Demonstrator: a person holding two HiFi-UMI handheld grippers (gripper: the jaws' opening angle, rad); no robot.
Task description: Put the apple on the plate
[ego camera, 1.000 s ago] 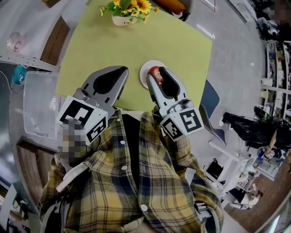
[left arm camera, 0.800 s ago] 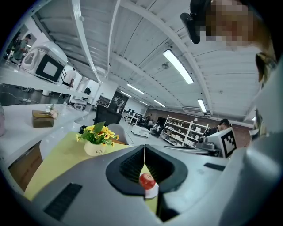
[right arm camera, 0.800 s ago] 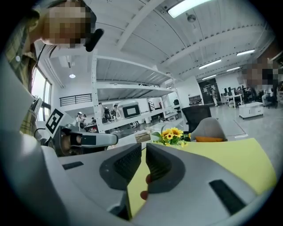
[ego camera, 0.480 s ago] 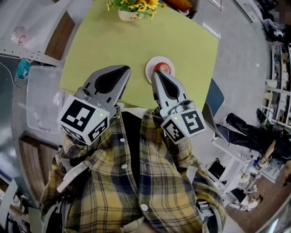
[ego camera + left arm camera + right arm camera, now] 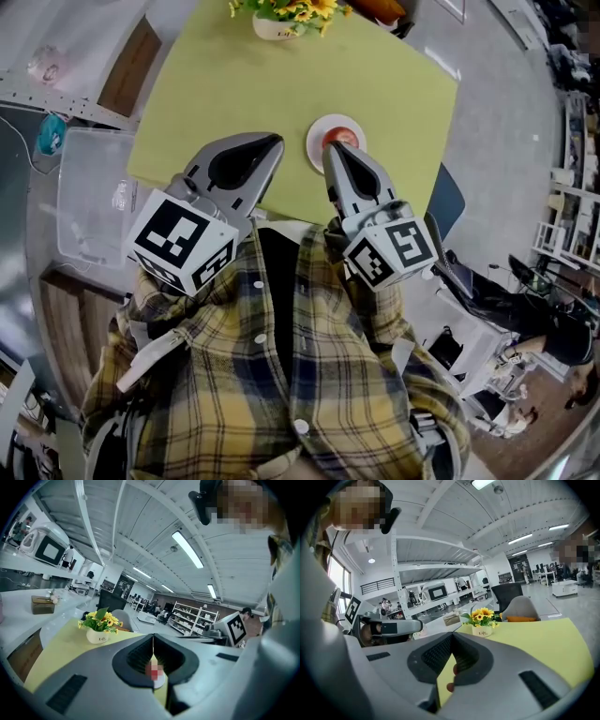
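Observation:
A red apple [image 5: 345, 137] lies on a small white plate [image 5: 315, 139] near the front edge of the yellow-green table [image 5: 234, 84]. My right gripper [image 5: 330, 148] is shut and empty, its tips just on my side of the apple at the plate's near edge. My left gripper [image 5: 278, 141] hovers shut and empty over the table, left of the plate. In the left gripper view the jaws [image 5: 153, 634] meet, and the apple [image 5: 153, 670] shows below them. In the right gripper view the jaws [image 5: 452, 633] touch, and a sliver of apple [image 5: 449, 686] peeks past one pad.
A white pot of sunflowers [image 5: 281, 19] stands at the table's far edge. A clear plastic bin [image 5: 89, 206] sits on the floor to the left. A blue chair [image 5: 448, 202] stands right of the table. Shelves and desks fill the room behind.
A second ago the right jaws stood open around the apple over the plate. They have shut and drawn back a little, and the apple lies free on the plate. The left gripper stayed put.

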